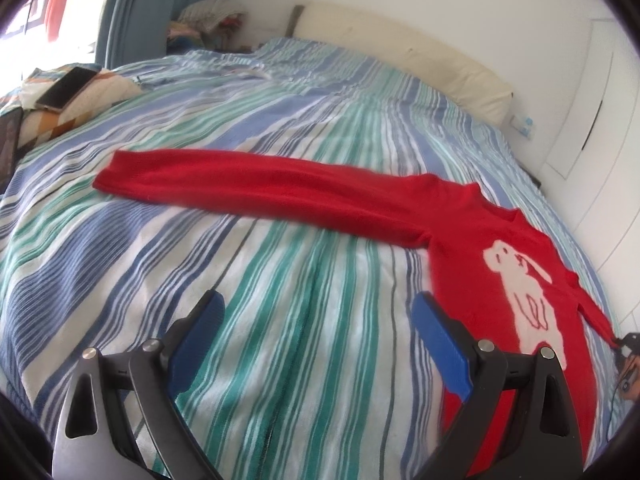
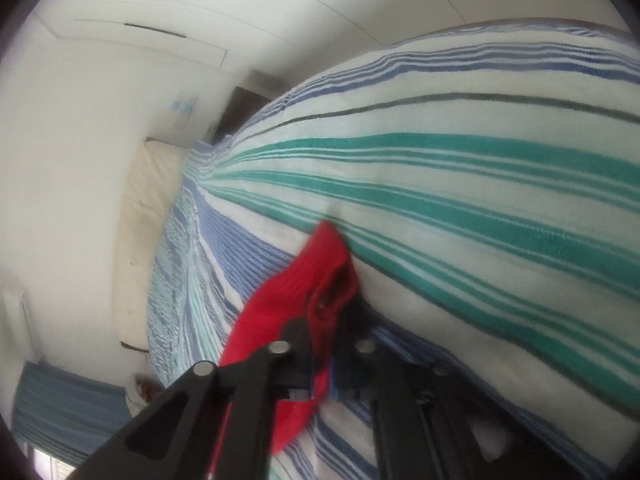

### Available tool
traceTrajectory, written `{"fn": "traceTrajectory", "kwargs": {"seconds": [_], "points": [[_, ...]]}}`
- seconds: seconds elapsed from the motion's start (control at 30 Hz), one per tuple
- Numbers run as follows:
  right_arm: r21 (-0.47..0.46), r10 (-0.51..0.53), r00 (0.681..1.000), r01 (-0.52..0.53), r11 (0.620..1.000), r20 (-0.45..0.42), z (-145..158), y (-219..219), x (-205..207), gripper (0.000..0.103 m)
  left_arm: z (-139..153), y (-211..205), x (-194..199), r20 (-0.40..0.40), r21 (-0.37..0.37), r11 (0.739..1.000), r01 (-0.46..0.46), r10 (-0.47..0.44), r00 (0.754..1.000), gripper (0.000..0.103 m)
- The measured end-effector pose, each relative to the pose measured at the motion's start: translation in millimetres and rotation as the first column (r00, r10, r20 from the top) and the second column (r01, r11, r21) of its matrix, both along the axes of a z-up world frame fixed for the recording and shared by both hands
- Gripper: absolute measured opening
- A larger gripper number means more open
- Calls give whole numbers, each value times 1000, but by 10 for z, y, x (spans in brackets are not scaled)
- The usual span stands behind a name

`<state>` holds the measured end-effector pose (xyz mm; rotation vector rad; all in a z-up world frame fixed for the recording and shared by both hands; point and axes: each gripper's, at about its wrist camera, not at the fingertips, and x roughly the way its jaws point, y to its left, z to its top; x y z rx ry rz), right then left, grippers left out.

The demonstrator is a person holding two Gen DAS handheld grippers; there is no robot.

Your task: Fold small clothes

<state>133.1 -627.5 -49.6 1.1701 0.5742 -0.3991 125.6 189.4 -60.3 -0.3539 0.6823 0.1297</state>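
A small red sweater (image 1: 472, 240) with a white animal figure (image 1: 524, 292) lies flat on the striped bed cover (image 1: 248, 264). One long sleeve (image 1: 248, 182) stretches out to the left. My left gripper (image 1: 316, 316) is open and empty, low over the cover, with its right blue pad (image 1: 438, 340) at the sweater's edge. My right gripper (image 2: 326, 320) is shut on the end of the other red sleeve (image 2: 320, 276) and holds it just above the cover. It also shows in the left wrist view (image 1: 626, 344) at the far right, pinching that sleeve's tip.
A cream headboard cushion (image 1: 404, 56) runs along the far side of the bed. A phone (image 1: 68, 88) rests on a patterned pillow (image 1: 80, 108) at the left. White wardrobe doors (image 1: 592, 92) stand at the right. A blue curtain (image 1: 132, 8) hangs at the back left.
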Motion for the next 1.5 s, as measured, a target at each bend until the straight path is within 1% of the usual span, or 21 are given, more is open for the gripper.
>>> {"fn": "traceTrajectory", "kwargs": {"seconds": [0.1, 0.2, 0.27, 0.33, 0.43, 0.53, 0.63, 0.67, 0.7, 0.73, 0.8, 0.87, 0.93, 1.03, 1.13, 1.17, 1.2, 1.27, 1.3, 1.37, 1.5], "points": [[-151, 49, 999, -51, 987, -17, 426, 184, 149, 4, -2, -12, -6, 1, -4, 1000, 4, -4, 1000, 96], [-295, 233, 970, -204, 933, 66, 1114, 645, 462, 4, -12, -15, 34, -2, -35, 999, 9, -9, 1000, 96], [-382, 395, 912, -328, 864, 109, 1589, 1154, 724, 4, -20, -20, 60, -5, -58, 998, 11, -11, 1000, 96], [-443, 548, 825, -443, 779, 140, 1970, 1760, 972, 4, -25, -32, 69, -6, -63, 998, 10, -10, 1000, 96], [-503, 718, 682, -575, 645, 140, 2254, 2770, 1247, 4, -29, -37, 64, -10, -50, 999, 9, -9, 1000, 96], [-506, 816, 569, -678, 533, 98, 2172, 3670, 1521, 4, -29, -7, 52, -15, -43, 999, 2, -3, 1000, 96], [-477, 878, 477, -766, 430, 25, 1789, 4406, 1700, 8, -19, 57, 35, -15, -56, 998, -10, 9, 1000, 96], [-428, 901, 433, -811, 398, 19, 1578, 4582, 1729, 23, -11, 78, 28, -12, -63, 998, -13, 13, 1000, 96], [-345, 924, 383, -865, 364, 14, 1306, 4688, 1733, 56, -4, 95, 26, -8, -70, 997, -18, 18, 1000, 96], [-269, 934, 358, -898, 349, 17, 1095, 4776, 1759, 66, 6, 110, 23, -5, -75, 997, -22, 22, 1000, 96], [-187, 935, 348, -916, 354, 62, 855, 4757, 1754, 67, 27, 129, 17, 3, -91, 996, -24, 24, 1000, 96], [-166, 926, 368, -911, 377, 84, 790, 4618, 1754, 67, 38, 126, 28, 5, -104, 994, -16, 17, 1000, 96], [-155, 921, 386, -908, 391, 61, 743, 4364, 1752, 67, 39, 106, 55, 0, -110, 994, -6, 6, 1000, 96], [-94, 899, 437, -896, 434, -20, 587, 3857, 1704, 69, 34, 53, 88, -2, -106, 994, 9, -10, 1000, 96], [-55, 824, 520, -851, 522, -223, 199, 3248, 1569, 68, 2, -31, 104, -19, -77, 997, 26, -27, 999, 96], [-73, 785, 551, -828, 555, -284, 98, 3036, 1514, 53, -16, -51, 107, -27, -70, 997, 31, -33, 999, 96], [-89, 763, 580, -809, 582, -285, 49, 2844, 1432, 41, -34, -70, 105, -32, -66, 997, 35, -37, 999, 96], [-156, 700, 648, -757, 634, -301, 126, 2584, 1243, 45, -67, -95, 111, -43, -60, 997, 37, -40, 998, 96], [-188, 699, 663, -748, 637, -268, 212, 2531, 1137, 45, -77, -98, 110, -45, -60, 998, 37, -40, 998, 96], [-231, 737, 641, -766, 600, -213, 440, 2558, 912, 46, -88, -105, 105, -37, -67, 997, 37, -39, 999, 96], [-288, 831, 524, -838, 464, -187, 558, 2868, 372, 61, -145, -164, 137, -54, -43, 998, 44, -46, 997, 96]]}}
